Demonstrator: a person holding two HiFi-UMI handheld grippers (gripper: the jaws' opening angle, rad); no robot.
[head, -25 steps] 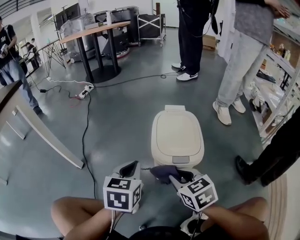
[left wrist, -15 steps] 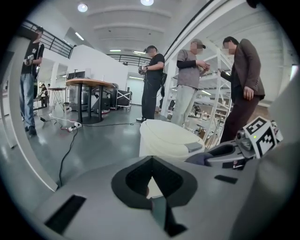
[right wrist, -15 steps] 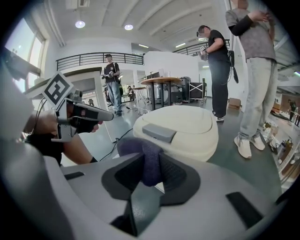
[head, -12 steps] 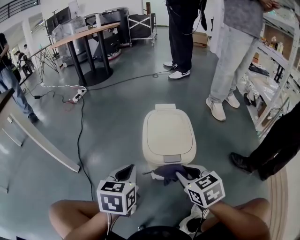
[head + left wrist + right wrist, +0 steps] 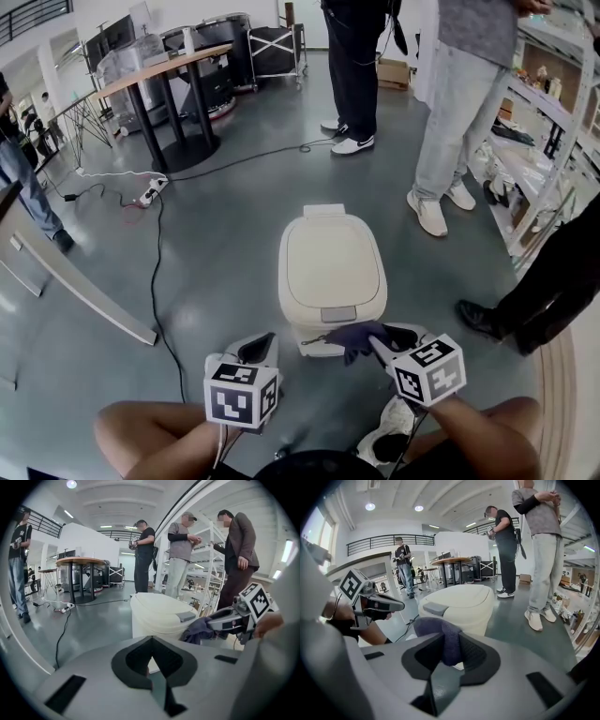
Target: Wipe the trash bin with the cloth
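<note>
A cream trash bin (image 5: 331, 267) with its lid down stands on the grey floor in front of me. My right gripper (image 5: 367, 339) is shut on a dark purple cloth (image 5: 352, 336), which hangs against the bin's near lower edge, just below the grey lid latch (image 5: 338, 315). In the right gripper view the cloth (image 5: 440, 632) bulges from between the jaws, with the bin (image 5: 459, 606) right behind it. My left gripper (image 5: 256, 349) hovers to the left of the bin's base, jaws together and empty. The left gripper view shows the bin (image 5: 157, 616) and the cloth (image 5: 199, 630).
A black cable (image 5: 156, 272) runs over the floor at the left from a power strip (image 5: 150, 195). Two people's legs and shoes (image 5: 431, 214) stand beyond the bin, and a dark shoe (image 5: 480, 319) is close at right. Shelving (image 5: 553, 141) lines the right side. A round table (image 5: 164, 70) is far back left.
My right gripper has carried the cloth rightward along the bin's near edge, from its left front corner to about its middle. The left gripper has barely moved.
</note>
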